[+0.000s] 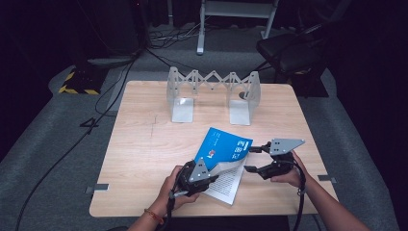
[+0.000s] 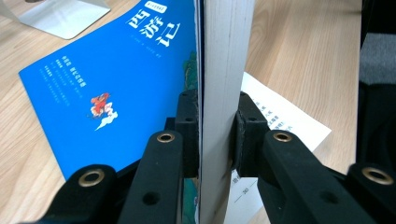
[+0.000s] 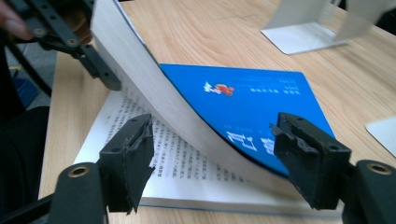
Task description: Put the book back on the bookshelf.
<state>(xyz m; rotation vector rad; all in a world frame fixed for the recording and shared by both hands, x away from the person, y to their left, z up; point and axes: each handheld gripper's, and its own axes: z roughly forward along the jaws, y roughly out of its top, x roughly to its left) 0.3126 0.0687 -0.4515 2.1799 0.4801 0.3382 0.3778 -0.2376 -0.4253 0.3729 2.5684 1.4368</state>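
Note:
A book with a blue cover (image 1: 226, 147) lies open near the front of the wooden table (image 1: 139, 144). My left gripper (image 1: 216, 169) is shut on its cover and a thick block of pages (image 2: 224, 70), holding them curved up off the printed page (image 3: 187, 168) below. In the left gripper view the pads (image 2: 189, 135) press on both sides of that block. My right gripper (image 1: 252, 159) is open at the book's right edge. Its jaws stand wide to either side of the raised pages (image 3: 154, 88) and touch nothing.
An expandable metal book rack (image 1: 211, 91) with two flat feet stands at the back of the table. Bare wood lies between it and the book and to the left. A dark chair (image 1: 288, 53) and cables (image 1: 96, 110) sit on the grey floor beyond.

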